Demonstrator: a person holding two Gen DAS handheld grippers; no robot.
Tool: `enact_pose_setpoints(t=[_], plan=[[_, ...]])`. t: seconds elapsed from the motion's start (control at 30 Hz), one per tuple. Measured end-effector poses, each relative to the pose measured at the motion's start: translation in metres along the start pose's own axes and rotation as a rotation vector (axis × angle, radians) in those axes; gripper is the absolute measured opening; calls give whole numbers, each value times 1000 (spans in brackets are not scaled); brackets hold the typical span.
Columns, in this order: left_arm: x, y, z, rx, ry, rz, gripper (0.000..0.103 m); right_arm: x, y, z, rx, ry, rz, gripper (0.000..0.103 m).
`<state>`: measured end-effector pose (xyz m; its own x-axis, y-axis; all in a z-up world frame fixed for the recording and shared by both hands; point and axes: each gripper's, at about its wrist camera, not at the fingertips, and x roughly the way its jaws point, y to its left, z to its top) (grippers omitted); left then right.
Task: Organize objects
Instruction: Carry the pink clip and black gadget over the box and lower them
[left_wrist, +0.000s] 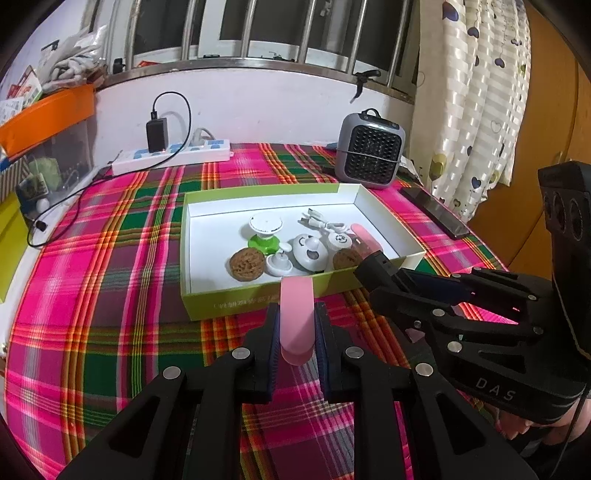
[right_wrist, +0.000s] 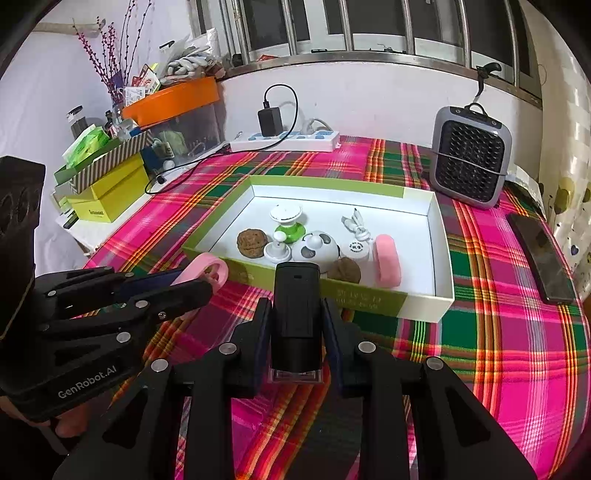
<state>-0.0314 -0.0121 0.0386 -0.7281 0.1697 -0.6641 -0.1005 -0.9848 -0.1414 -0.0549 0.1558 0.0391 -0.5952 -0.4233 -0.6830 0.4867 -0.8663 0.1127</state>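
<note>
A shallow green box with a white inside (left_wrist: 258, 302) (right_wrist: 439, 229) lies on the plaid tablecloth. It holds two walnuts (left_wrist: 246, 264), a green and white suction knob (left_wrist: 264, 236), a panda-faced white gadget (left_wrist: 309, 253), a white cable (left_wrist: 325, 221) and a pink case (right_wrist: 387, 260). My left gripper (left_wrist: 297, 325) is shut on a pink ring-shaped piece (left_wrist: 296, 317), just in front of the box's near wall; it also shows in the right wrist view (right_wrist: 205, 271). My right gripper (right_wrist: 297, 332) is shut on a black oblong device (right_wrist: 297, 306), at the box's near right corner.
A grey fan heater (left_wrist: 369, 149) stands behind the box at the right. A black phone (right_wrist: 541, 254) lies right of the box. A white power strip with a black charger (left_wrist: 170, 153) lies at the back. Boxes and an orange-lidded bin (right_wrist: 173, 103) crowd the left.
</note>
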Motion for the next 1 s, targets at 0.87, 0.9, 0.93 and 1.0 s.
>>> enact_pose_setpoints(t=[0.87,0.9,0.93,1.0], plan=[[18,14,45,14,-23,51,16,14,-11,38,-45,-24,-22,28],[20,16,47,13,-23,53,16,16,-12,40,-47,-23,-24,28],[21,18,49,11,-23,57,16,17,-13,41,-47,-22,-25,28],[24,19,52,10,-26,63,16,20,-15,44,-49,-21,-29,28]])
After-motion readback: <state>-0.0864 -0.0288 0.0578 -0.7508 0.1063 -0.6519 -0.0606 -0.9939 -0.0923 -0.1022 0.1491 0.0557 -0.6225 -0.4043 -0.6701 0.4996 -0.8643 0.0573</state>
